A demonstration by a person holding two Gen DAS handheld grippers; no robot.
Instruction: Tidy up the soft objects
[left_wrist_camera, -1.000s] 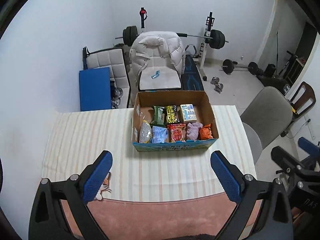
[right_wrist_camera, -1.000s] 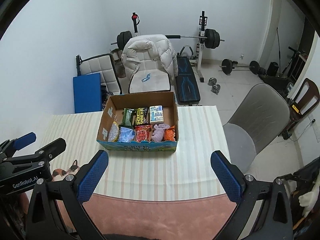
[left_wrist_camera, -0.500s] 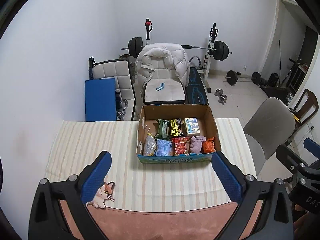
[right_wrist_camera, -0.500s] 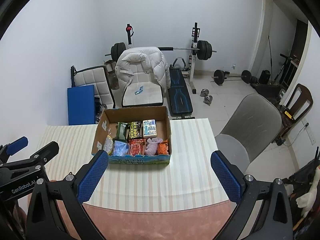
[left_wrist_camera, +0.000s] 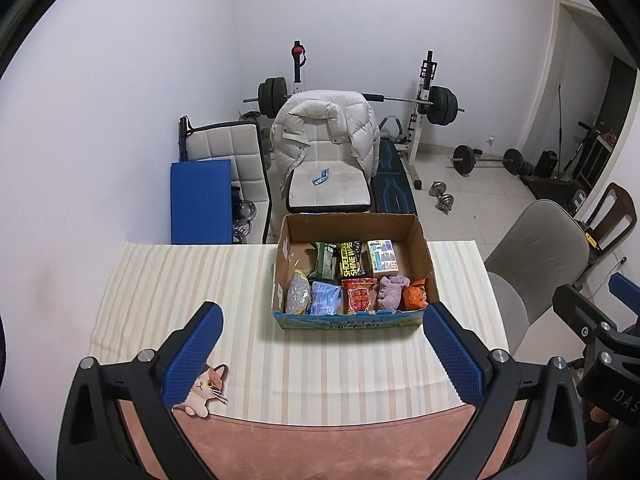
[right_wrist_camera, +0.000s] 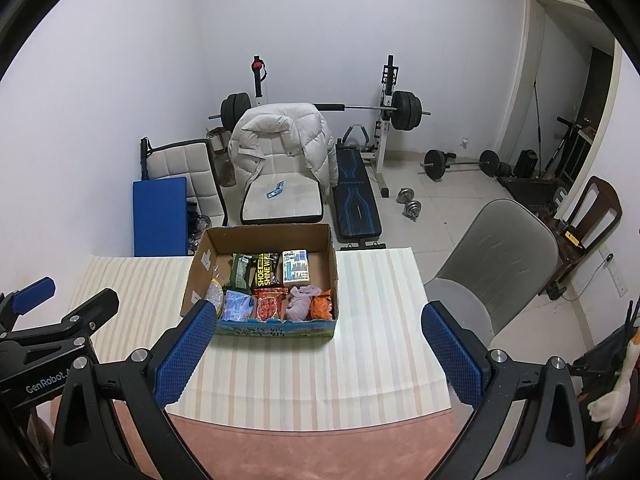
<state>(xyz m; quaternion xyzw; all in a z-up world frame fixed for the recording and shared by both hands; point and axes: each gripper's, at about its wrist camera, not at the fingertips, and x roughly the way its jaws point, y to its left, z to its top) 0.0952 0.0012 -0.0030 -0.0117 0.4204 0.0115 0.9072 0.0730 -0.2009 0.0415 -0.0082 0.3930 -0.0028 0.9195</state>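
Note:
An open cardboard box point(left_wrist_camera: 424, 248) point(right_wrist_camera: 331, 252) stands on the striped tablecloth point(left_wrist_camera: 180, 280) point(right_wrist_camera: 376, 320). It holds several soft packets, among them a purple cloth point(left_wrist_camera: 391, 293) point(right_wrist_camera: 301, 301), an orange packet point(left_wrist_camera: 416, 294), a red packet point(left_wrist_camera: 359, 298) and a blue packet point(left_wrist_camera: 325, 300). A small cat plush point(left_wrist_camera: 206, 388) lies at the cloth's near left edge, beside my left finger. My left gripper point(left_wrist_camera: 324, 356) is open and empty, well short of the box. My right gripper point(right_wrist_camera: 318, 354) is open and empty, also in front of the box.
A chair with a white puffer jacket point(left_wrist_camera: 324, 128) stands behind the table. A grey chair point(right_wrist_camera: 500, 264) is at the table's right side. A blue mat point(left_wrist_camera: 202, 200), a weight bench point(right_wrist_camera: 356, 200), a barbell rack and dumbbells point(right_wrist_camera: 408, 200) fill the room behind.
Both grippers have pulled back and risen from the table, so the box looks smaller and farther. The cat plush has come into the left wrist view.

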